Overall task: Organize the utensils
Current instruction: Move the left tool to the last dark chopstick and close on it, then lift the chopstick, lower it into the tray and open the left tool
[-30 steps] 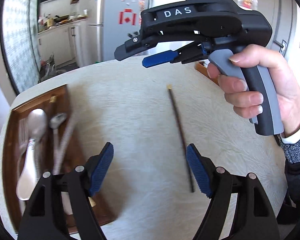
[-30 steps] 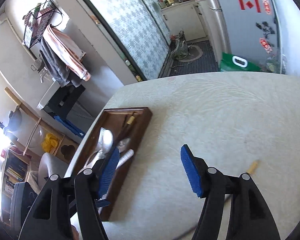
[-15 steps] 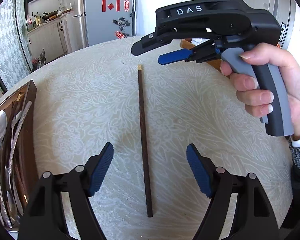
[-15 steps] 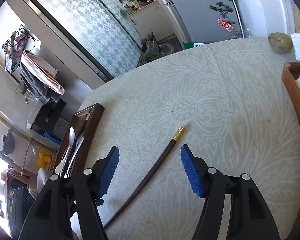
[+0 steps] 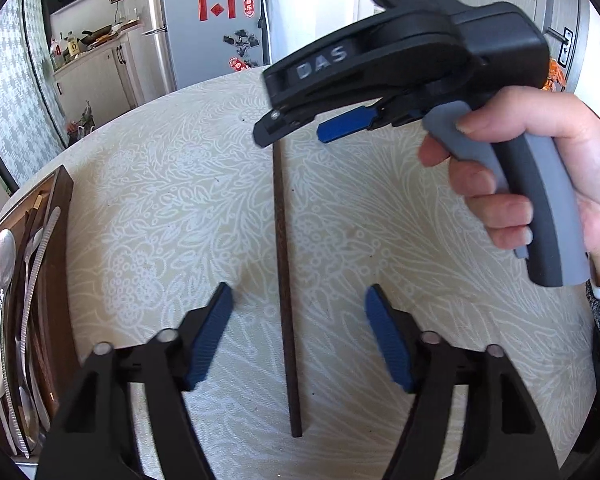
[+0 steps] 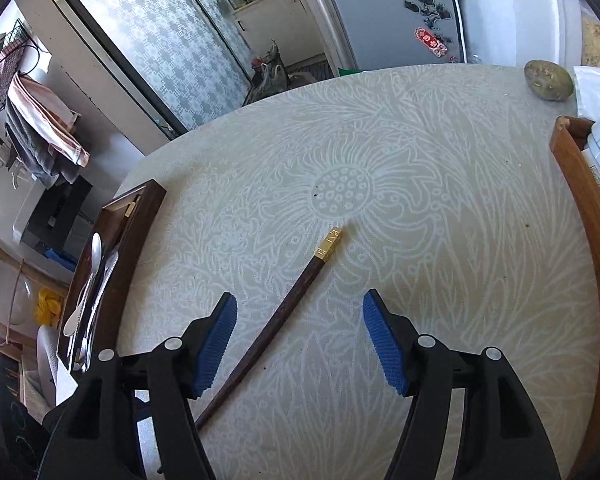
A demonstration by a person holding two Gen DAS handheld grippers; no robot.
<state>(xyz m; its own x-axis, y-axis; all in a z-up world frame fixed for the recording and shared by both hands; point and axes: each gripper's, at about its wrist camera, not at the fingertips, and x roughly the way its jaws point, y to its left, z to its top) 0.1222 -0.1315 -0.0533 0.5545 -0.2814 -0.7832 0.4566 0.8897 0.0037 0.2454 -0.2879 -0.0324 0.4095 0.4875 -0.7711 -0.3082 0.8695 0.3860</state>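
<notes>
A dark wooden chopstick [image 5: 284, 280] with a gold cap [image 6: 330, 244] lies alone on the pale patterned tablecloth. My left gripper [image 5: 298, 332] stands over its near end. The jaws are closing, with the stick between the blue pads and neither pad touching it. A hand holds my right gripper [image 5: 300, 132] above the far end. In the right wrist view the right gripper [image 6: 298, 340] straddles the chopstick [image 6: 296, 296] with its jaws opening, clear of the wood. A dark wooden tray [image 5: 60, 208] at the left holds a spoon [image 5: 4, 248], a fork and other cutlery.
The tray [image 6: 140, 220] sits at the table's left edge. A potato [image 6: 550, 80] lies at the far right. A curved light-wood rim [image 6: 596, 240] borders the right side, with a white container behind it. Beyond the table stand a fridge and kitchen cabinets.
Both views swung from the tray to the chopstick, which now lies between each pair of jaws. The left jaws have narrowed. The right gripper has sunk toward the stick's far end.
</notes>
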